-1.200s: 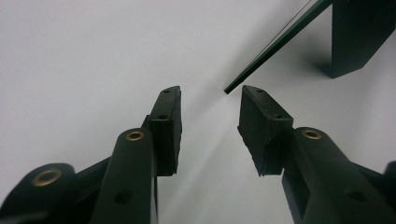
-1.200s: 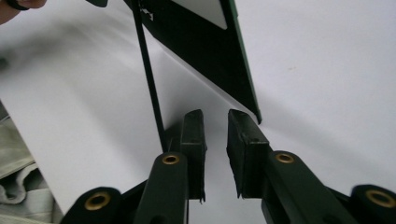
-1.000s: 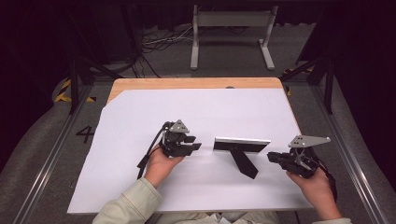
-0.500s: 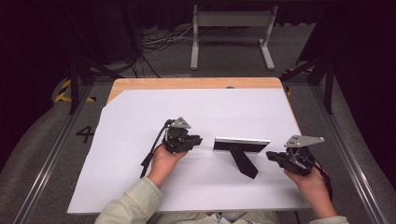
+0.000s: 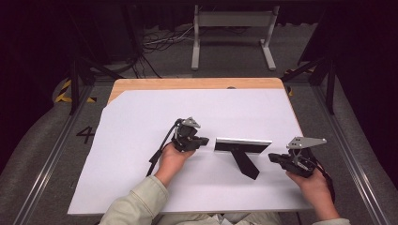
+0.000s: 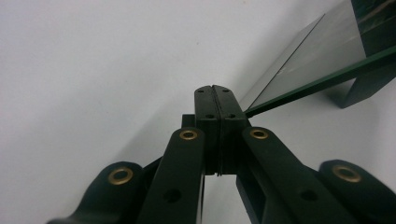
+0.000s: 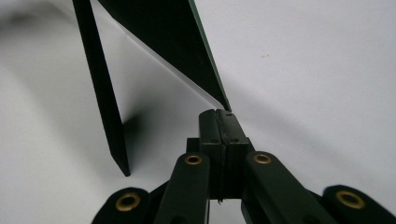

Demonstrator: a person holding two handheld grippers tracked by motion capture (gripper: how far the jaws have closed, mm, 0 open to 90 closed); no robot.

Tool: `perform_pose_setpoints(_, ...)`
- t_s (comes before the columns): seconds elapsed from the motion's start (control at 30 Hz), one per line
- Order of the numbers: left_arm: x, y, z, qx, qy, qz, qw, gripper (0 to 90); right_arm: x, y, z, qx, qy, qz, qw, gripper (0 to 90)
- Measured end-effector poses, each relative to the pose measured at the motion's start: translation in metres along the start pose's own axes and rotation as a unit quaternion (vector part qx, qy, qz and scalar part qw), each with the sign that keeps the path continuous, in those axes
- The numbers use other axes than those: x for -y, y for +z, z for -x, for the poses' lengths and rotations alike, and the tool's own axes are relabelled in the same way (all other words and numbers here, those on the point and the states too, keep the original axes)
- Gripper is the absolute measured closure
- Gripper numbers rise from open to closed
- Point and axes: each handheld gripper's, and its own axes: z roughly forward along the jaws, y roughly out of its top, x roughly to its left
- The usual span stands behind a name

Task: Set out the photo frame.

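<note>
From the high view I have the picture frame (image 5: pixel 242 146) standing near the middle of the white table sheet (image 5: pixel 141 187), its long edge running side to side and its black prop leg (image 5: pixel 245 163) slanting out toward five o'clock. My left gripper (image 5: pixel 204 140) sits at nine o'clock of the frame, its tip just beside the frame's left end. In the left gripper view its jaws have just been closing and now stand pressed flat together with nothing between them; the frame's glass corner (image 6: pixel 299 65) lies just past the tip at one o'clock. My right gripper (image 5: pixel 273 158) waits at four o'clock of the frame, near the leg. In the right gripper view those jaws are pressed together too, empty, with the frame's dark back (image 7: pixel 163 42) rising at twelve o'clock and the leg (image 7: pixel 102 93) at ten o'clock.
</note>
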Motion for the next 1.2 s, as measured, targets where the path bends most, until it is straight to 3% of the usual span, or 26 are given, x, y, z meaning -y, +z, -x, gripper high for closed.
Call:
perform_pose_setpoints(0.37,0.000,0.018,0.001,0.006,-0.001,0.016,0.9999,89.9,0.010,-0.018,0.005,0.018,0.018,0.016,0.9996,89.7)
perform_pose_setpoints(0.57,0.001,0.028,-0.003,0.028,-0.015,0.032,0.9990,89.9,0.015,-0.028,0.006,0.024,0.028,0.023,0.9990,89.7)
perform_pose_setpoints(1.07,0.002,0.040,-0.001,0.054,0.004,0.023,0.9983,89.9,0.019,-0.032,0.005,0.023,0.032,0.024,0.9989,89.7)
perform_pose_setpoints(1.2,0.003,0.040,-0.001,0.057,-0.005,0.018,0.9982,90.0,0.019,-0.033,0.006,0.022,0.032,0.029,0.9988,89.7)
